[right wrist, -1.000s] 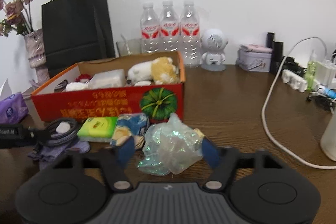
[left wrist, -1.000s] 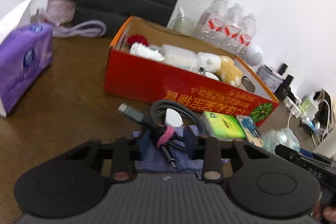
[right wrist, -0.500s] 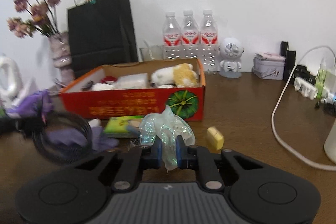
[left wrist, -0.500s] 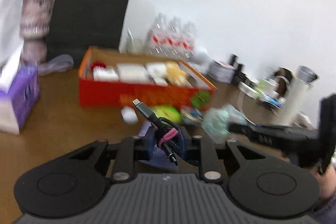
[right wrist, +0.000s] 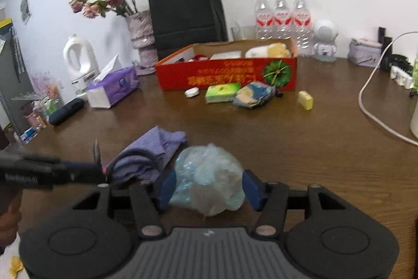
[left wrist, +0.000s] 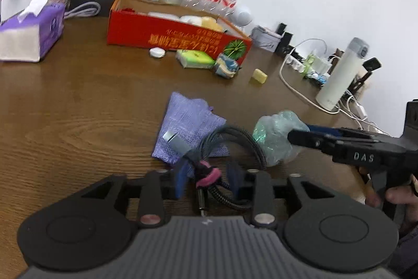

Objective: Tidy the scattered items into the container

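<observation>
Both hand-held grippers opening over the bench

Left hand-held gripper [left wrist: 206,181] opens around the coiled cable [left wrist: 235,140]; right hand-held gripper [right wrist: 207,186] opens around the plastic bag [right wrist: 209,177]. Red box [right wrist: 227,75] sits at 12 o'clock.

L gripper [left wrist: 206,181] jaws opening w/ coiled cable [left wrist: 235,143] sitting btwn them, over purple cloth [left wrist: 189,127]; R gripper [left wrist: 300,134] reaching at plastic bag [left wrist: 274,137].
</observation>
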Demonstrator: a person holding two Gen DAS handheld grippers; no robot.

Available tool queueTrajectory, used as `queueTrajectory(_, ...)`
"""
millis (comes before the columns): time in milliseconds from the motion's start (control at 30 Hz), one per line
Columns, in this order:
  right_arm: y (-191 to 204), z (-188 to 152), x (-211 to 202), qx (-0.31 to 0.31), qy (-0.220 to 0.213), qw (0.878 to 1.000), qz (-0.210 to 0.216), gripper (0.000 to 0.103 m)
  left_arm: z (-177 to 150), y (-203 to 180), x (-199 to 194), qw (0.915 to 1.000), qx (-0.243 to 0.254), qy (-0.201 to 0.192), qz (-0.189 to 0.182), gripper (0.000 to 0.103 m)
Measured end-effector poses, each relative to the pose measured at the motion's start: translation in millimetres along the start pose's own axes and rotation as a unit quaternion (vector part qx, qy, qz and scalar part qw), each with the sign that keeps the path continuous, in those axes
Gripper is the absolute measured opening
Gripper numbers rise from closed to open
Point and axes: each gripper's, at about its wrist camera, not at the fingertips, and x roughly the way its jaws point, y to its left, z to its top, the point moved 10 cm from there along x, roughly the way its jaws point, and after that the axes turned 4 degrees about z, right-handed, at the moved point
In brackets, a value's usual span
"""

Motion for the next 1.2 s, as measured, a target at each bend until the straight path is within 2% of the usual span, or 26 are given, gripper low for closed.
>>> queueTrajectory(133,-3.1,3.3,20.1,-0.002,0.005,1.000,-0.019,0.055,7.2,-7.7,10.3,0.9995,0.022,0.003,0.022,0.048)
queueTrajectory(200,0.8,-0.7,35.2,-0.019,0.021,0.999,-0.025,0.055,2.5,-13.1,17.1,0.9984,0.038,0.026,0.031,0.049)
queueTrajectory(233,2.1,-3.6,41.9,-0.020,0.031,0.999,-0.027,0.050,-1.3,-14.9,18.7,0.9976,0.046,0.031,0.041,0.049)
queueTrajectory(267,3.0,-7.7,47.2,-0.019,0.041,0.999,-0.028,0.037,-4.9,-16.5,19.9,0.9967,0.055,0.033,0.050,0.046)
queueTrajectory(300,4.8,-8.6,49.3,-0.023,0.036,0.999,-0.031,0.031,-8.9,-17.4,21.5,0.9960,0.059,0.036,0.057,0.032)
queueTrajectory(333,6.3,-9.6,50.2,-0.024,0.035,0.999,-0.031,0.019,-10.9,-18.5,20.9,0.9960,0.058,0.030,0.061,0.028)
queueTrajectory(367,7.7,-9.7,49.9,-0.021,0.033,0.999,-0.029,0.016,-12.2,-19.9,17.9,0.9958,0.060,0.027,0.064,0.023)
queueTrajectory(433,9.6,-7.2,43.9,-0.018,0.023,0.999,-0.033,0.014,-14.3,-25.8,4.6,0.9959,0.069,0.014,0.056,0.022)
queueTrajectory(533,12.8,-3.4,26.4,-0.029,0.013,0.999,-0.032,0.014,-19.3,-30.4,-14.2,0.9962,0.079,0.014,0.033,0.022)
queueTrajectory(633,18.9,-8.8,12.6,-0.035,0.029,0.999,-0.007,0.018,-28.1,-25.7,-22.3,0.9950,0.092,0.025,0.031,0.022)
queueTrajectory(733,28.9,-21.5,7.3,-0.041,0.048,0.998,0.008,0.028,-38.5,-19.6,-25.2,0.9944,0.095,0.033,0.034,0.023)
queueTrajectory(767,32.2,-26.1,6.4,-0.045,0.053,0.998,0.008,0.039,-40.5,-18.4,-25.5,0.9946,0.092,0.035,0.033,0.023)
queueTrajectory(800,35.4,-30.2,4.7,-0.047,0.058,0.997,0.008,0.042,-41.2,-17.0,-25.0,0.9946,0.091,0.035,0.034,0.029)
queueTrajectory(867,39.5,-32.7,-0.4,-0.052,0.053,0.997,0.010,0.055,-41.1,-15.5,-22.6,0.9944,0.091,0.035,0.040,0.038)
queueTrajectory(900,39.8,-31.4,-3.0,-0.051,0.049,0.997,0.005,0.057,-40.4,-15.5,-22.4,0.9943,0.093,0.034,0.040,0.043)
queueTrajectory(967,41.6,-27.1,-9.0,-0.060,0.037,0.997,-0.010,0.059,-40.3,-17.5,-21.2,0.9945,0.093,0.039,0.031,0.046)
queueTrajectory(1033,45.7,-18.9,-13.1,-0.071,0.019,0.997,-0.019,0.059,-42.0,-21.4,-19.1,0.9933,0.102,0.044,0.029,0.045)
queueTrajectory(1067,47.7,-14.5,-13.6,-0.077,0.009,0.997,-0.022,0.060,-44.1,-22.7,-17.5,0.9928,0.106,0.048,0.030,0.039)
queueTrajectory(1100,51.2,-11.1,-13.3,-0.085,0.000,0.996,-0.025,0.060,-44.0,-23.3,-17.0,0.9924,0.109,0.043,0.037,0.023)
queueTrajectory(1167,54.9,-10.0,-4.8,-0.096,0.003,0.995,-0.026,0.057,-44.0,-23.2,-17.1,0.9913,0.115,0.034,0.055,0.021)
queueTrajectory(1200,54.9,-12.1,2.5,-0.097,0.010,0.995,-0.027,0.051,-44.1,-24.4,-18.5,0.9908,0.117,0.026,0.061,0.021)
